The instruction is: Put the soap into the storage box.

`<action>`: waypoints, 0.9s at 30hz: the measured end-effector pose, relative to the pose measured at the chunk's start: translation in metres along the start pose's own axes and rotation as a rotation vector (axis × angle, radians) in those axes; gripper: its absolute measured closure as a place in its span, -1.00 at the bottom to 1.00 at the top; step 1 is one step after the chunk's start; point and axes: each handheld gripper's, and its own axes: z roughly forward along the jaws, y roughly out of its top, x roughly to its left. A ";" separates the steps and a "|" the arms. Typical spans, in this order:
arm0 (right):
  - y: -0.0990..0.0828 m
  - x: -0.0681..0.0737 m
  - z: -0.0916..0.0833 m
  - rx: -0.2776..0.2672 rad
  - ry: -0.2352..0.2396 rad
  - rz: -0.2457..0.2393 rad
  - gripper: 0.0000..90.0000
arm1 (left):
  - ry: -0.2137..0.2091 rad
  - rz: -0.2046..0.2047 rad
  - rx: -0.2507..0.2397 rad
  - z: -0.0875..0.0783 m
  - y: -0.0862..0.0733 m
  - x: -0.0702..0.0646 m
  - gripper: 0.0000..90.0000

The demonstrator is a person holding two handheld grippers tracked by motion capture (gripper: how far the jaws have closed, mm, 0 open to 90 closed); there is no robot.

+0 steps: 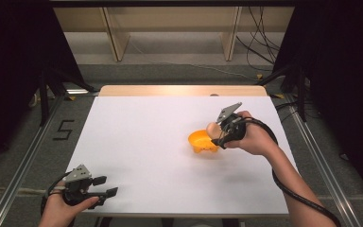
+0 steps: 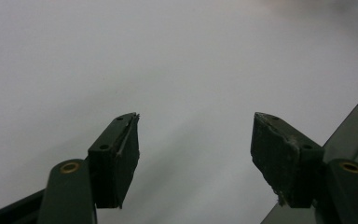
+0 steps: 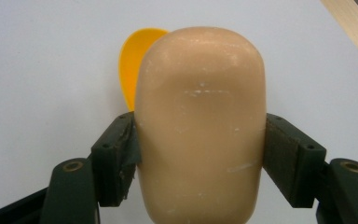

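Pinching a tan bar between its pads, the right gripper holds it just above an orange bowl; the left gripper, well apart, stands spread, nothing between.

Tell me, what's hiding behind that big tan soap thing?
An orange dish peeks out behind the tan bar, which the right gripper holds. The bar covers most of the dish.

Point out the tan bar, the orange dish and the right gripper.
tan bar (image 3: 200, 121): right gripper view, middle of its smooth front face.
orange dish (image 1: 199, 140): high view, inner hollow.
right gripper (image 3: 200, 154): right gripper view, midway between the fingertips, which press the bar's sides.
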 end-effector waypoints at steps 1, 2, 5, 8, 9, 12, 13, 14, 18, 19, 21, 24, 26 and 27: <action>0.001 0.001 0.000 0.013 0.013 0.013 -0.26 | -0.002 -0.001 0.002 0.000 0.000 0.000 -0.28; 0.003 0.000 0.001 0.006 0.007 -0.001 -0.26 | -0.005 0.001 0.008 0.000 0.000 0.000 -0.28; 0.006 -0.001 0.002 0.027 0.018 -0.018 -0.26 | -0.002 -0.001 0.003 0.000 0.000 0.000 -0.28; 0.009 -0.002 0.004 0.035 0.035 -0.048 -0.26 | -0.006 -0.004 0.002 0.000 0.000 0.000 -0.28; 0.010 -0.002 0.004 0.036 0.038 -0.065 -0.26 | -0.006 -0.005 0.001 0.000 0.000 0.000 -0.28; 0.014 -0.003 0.004 0.051 0.052 -0.088 -0.26 | -0.006 -0.002 0.002 0.000 0.000 0.000 -0.28; 0.014 -0.003 0.004 0.051 0.052 -0.088 -0.26 | -0.006 -0.003 0.001 0.000 0.000 0.000 -0.28; 0.015 -0.003 0.004 0.057 0.056 -0.089 -0.26 | -0.006 -0.004 0.001 0.000 0.000 0.000 -0.28; 0.019 -0.004 0.005 0.075 0.072 -0.123 -0.26 | -0.002 -0.006 -0.003 0.001 0.000 0.000 -0.28; 0.021 -0.004 0.005 0.088 0.074 -0.133 -0.26 | -0.002 -0.006 -0.003 0.001 0.000 0.000 -0.28; 0.022 -0.004 0.006 0.096 0.078 -0.152 -0.26 | -0.006 -0.004 0.002 0.000 0.000 0.000 -0.28; 0.024 -0.005 0.007 0.096 0.079 -0.174 -0.26 | -0.006 -0.005 0.001 0.000 0.000 0.000 -0.28; 0.025 -0.005 0.008 0.101 0.086 -0.192 -0.26 | -0.003 -0.006 -0.003 0.001 0.000 0.000 -0.28; 0.025 -0.006 0.008 0.115 0.102 -0.192 -0.26 | -0.007 -0.005 0.002 0.000 0.000 0.000 -0.28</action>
